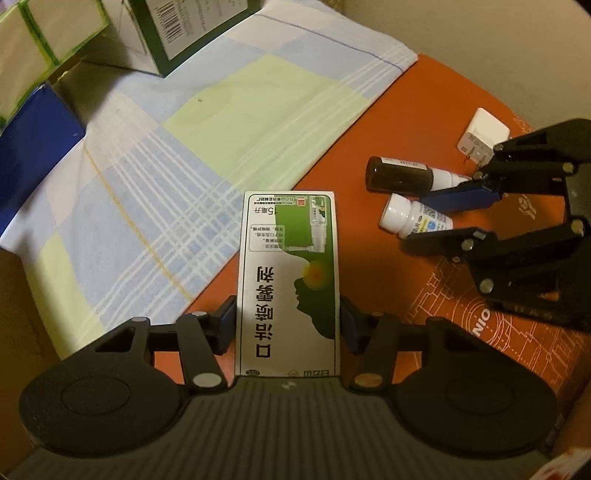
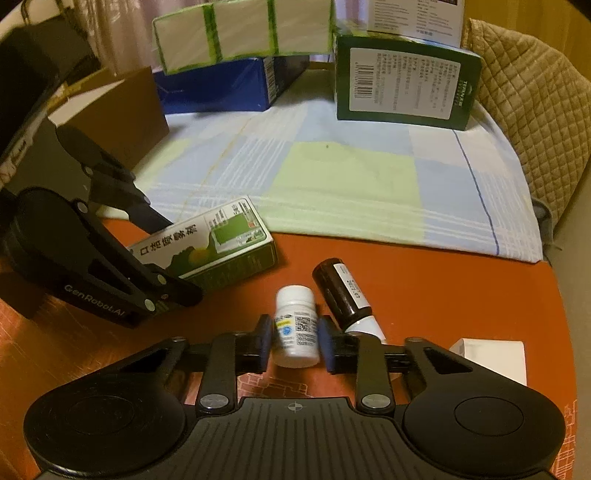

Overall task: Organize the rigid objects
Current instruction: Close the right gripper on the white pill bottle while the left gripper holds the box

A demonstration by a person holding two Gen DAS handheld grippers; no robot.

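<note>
We see our left tool (image 1: pixel 288 321) closed on a green-and-white spray carton (image 1: pixel 290 280), its blue pads pressed against the carton's two long sides. The carton lies flat on the orange tabletop (image 1: pixel 424 88), its far end reaching the edge of a pale checked cloth (image 1: pixel 207 122) that covers the rear of the surface. In the right wrist view the same carton (image 2: pixel 214 247) sits to our left with the left tool (image 2: pixel 162 254) around its near end.

Our right tool (image 2: pixel 293 341) has its pads on either side of a small white pill bottle (image 2: pixel 297 326), which lies on its side with the cap pointing away from us. The pads look to be touching the bottle's body, though we cannot tell how firmly they grip. Just beside it to the right lies a brown glass spray bottle (image 2: pixel 341 291) with a white nozzle end, tilted so that its dark base points away. A white charger plug (image 2: pixel 491 354) rests near the right edge.

At the back of the cloth stand a dark green box (image 2: pixel 402 85), a blue box (image 2: pixel 221 85) and a stack of white packs edged in green (image 2: pixel 240 33) on top of the blue one.
</note>
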